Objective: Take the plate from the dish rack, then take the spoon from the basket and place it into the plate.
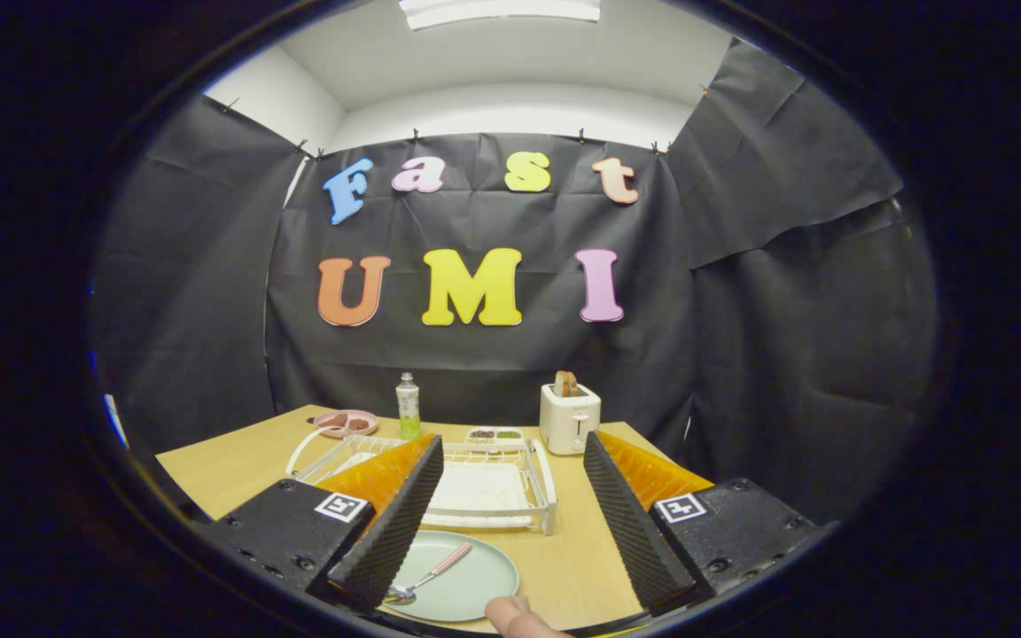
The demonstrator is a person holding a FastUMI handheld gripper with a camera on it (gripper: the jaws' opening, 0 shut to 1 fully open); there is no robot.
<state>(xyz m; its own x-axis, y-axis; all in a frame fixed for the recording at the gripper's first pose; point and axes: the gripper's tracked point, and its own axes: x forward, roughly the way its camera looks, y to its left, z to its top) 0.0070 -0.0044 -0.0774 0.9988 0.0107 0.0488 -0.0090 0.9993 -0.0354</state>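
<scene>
A pale green plate lies flat on the wooden table, near the left finger and partly under it. A spoon with a pink handle rests in the plate, bowl end toward me. Just beyond the plate stands the white wire dish rack, with a white tray at its bottom. My gripper hovers above the table with its fingers wide apart and nothing between them. A fingertip of a person's hand shows at the near edge, beside the plate.
A white toaster with a slice of bread stands behind the rack to the right. A green-labelled bottle, a pink dish with food and a small tray sit along the table's far side.
</scene>
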